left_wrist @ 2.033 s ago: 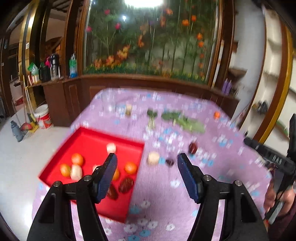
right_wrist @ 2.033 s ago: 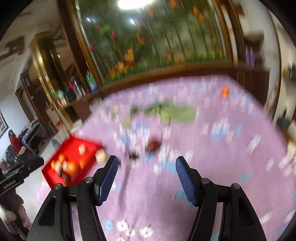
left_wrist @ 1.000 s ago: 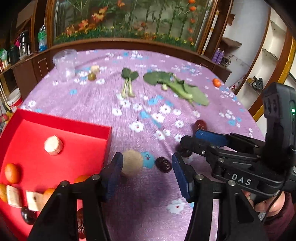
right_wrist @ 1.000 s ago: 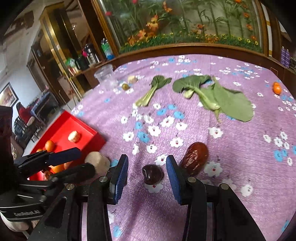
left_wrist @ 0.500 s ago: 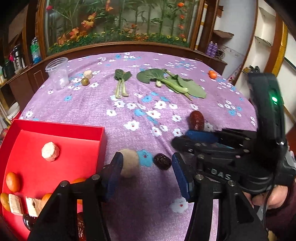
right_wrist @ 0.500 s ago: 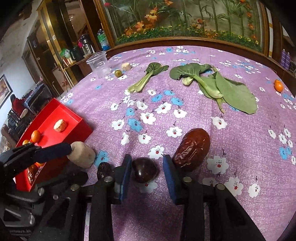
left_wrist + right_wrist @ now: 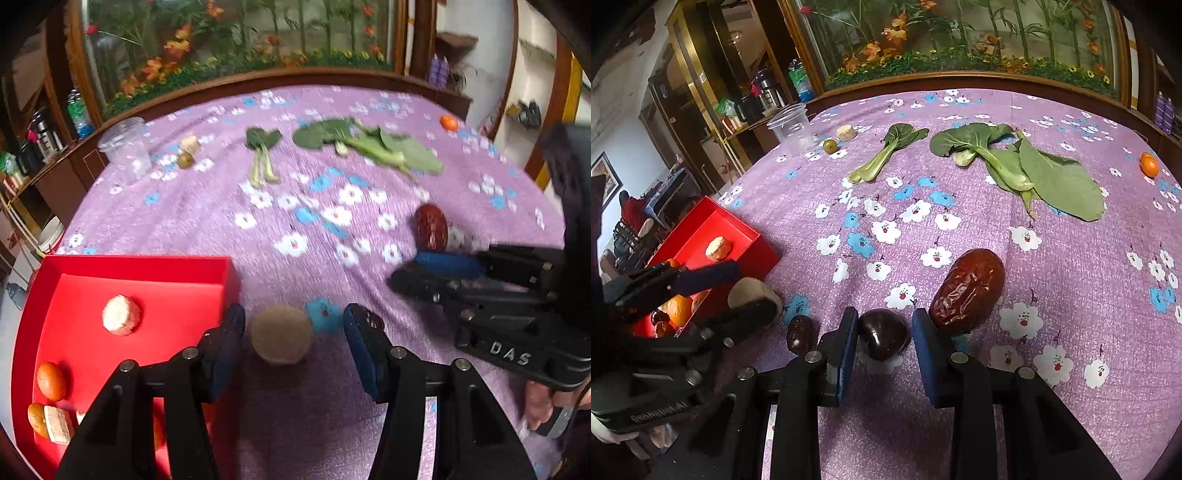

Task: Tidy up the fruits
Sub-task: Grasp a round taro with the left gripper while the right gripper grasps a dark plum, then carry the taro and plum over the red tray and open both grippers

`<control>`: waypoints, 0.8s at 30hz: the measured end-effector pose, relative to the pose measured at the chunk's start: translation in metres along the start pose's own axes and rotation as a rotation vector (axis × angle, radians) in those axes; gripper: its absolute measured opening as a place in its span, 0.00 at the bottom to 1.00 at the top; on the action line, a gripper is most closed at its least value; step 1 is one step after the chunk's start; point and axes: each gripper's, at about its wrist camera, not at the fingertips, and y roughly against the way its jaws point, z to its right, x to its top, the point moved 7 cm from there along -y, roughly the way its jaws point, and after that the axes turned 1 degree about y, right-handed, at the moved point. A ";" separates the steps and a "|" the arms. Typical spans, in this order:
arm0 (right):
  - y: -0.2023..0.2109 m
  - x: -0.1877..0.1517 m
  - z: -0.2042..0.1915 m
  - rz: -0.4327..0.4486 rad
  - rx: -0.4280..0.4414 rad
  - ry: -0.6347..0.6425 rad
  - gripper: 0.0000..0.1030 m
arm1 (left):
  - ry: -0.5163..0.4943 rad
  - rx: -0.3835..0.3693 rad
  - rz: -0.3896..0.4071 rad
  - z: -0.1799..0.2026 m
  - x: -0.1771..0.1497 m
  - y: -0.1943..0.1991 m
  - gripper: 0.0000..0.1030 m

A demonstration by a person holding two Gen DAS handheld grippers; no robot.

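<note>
A red tray with several fruits sits at the table's left; it also shows in the right wrist view. My left gripper is open around a round tan fruit just right of the tray's corner. My right gripper is open around a small dark round fruit on the purple cloth. A big wrinkled red date lies just right of it, also seen in the left wrist view. A smaller dark date lies to the left.
Leafy greens, a bok choy stalk, a clear plastic cup, a small green fruit, a pale chunk and an orange lie farther back. A wooden ledge borders the table's far side.
Both grippers have come down and forward onto the cloth. The left now brackets the tan fruit; the right has narrowed its opening around the dark round fruit.
</note>
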 end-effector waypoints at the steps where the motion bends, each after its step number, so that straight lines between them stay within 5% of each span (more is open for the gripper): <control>1: 0.000 0.000 -0.001 0.000 -0.001 0.002 0.32 | -0.017 0.011 -0.003 0.003 -0.001 -0.002 0.53; 5: 0.000 -0.001 -0.003 0.004 -0.014 0.018 0.32 | -0.001 0.026 -0.001 0.001 0.000 -0.004 0.48; 7: 0.000 -0.002 -0.005 0.005 -0.013 0.026 0.28 | -0.004 0.065 0.001 -0.003 -0.002 -0.004 0.32; 13: 0.004 -0.001 -0.009 0.025 -0.032 0.048 0.27 | 0.006 0.007 0.033 0.004 -0.006 0.012 0.32; 24: 0.024 0.002 -0.013 0.101 0.000 0.027 0.27 | 0.282 -0.069 0.134 -0.050 -0.030 0.072 0.33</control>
